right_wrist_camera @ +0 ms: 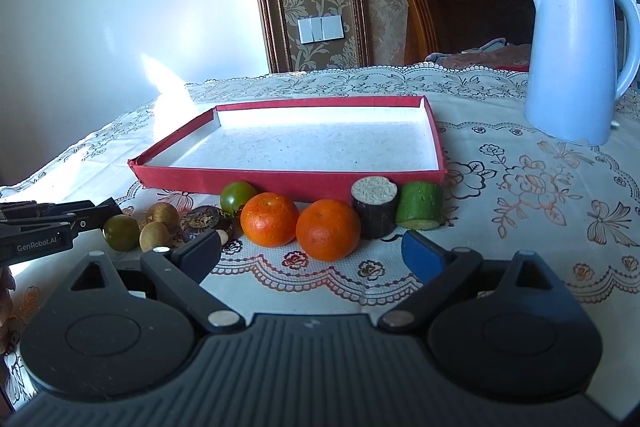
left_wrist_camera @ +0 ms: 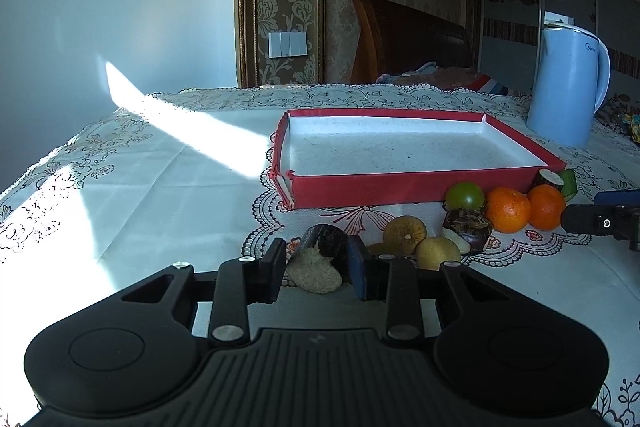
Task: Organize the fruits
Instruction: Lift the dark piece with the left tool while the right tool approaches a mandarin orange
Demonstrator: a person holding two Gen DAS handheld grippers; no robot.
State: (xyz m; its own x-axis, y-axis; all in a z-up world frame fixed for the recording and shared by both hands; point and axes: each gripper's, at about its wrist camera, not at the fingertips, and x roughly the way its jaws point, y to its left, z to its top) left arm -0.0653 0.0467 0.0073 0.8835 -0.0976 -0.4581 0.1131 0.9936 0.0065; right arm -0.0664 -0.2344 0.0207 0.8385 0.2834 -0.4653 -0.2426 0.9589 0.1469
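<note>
A red tray [left_wrist_camera: 400, 183] with a white floor stands empty on the table; it also shows in the right wrist view [right_wrist_camera: 280, 183]. Fruits lie in a row before it: two oranges [right_wrist_camera: 270, 219] [right_wrist_camera: 328, 229], a green tomato [right_wrist_camera: 236, 197], a sugarcane stub [right_wrist_camera: 374, 213], a cucumber piece [right_wrist_camera: 420, 205], small brown longans [right_wrist_camera: 162, 215] and a dark water chestnut [right_wrist_camera: 206, 223]. My left gripper [left_wrist_camera: 316, 267] is shut on a dark sugarcane piece [left_wrist_camera: 320, 259] at table level. My right gripper [right_wrist_camera: 310, 255] is open and empty, just before the oranges.
A pale blue electric kettle [right_wrist_camera: 576, 59] stands at the back right of the lace tablecloth [right_wrist_camera: 520, 187]. A wooden chair back [right_wrist_camera: 460, 15] rises behind the table. A white wall is on the left.
</note>
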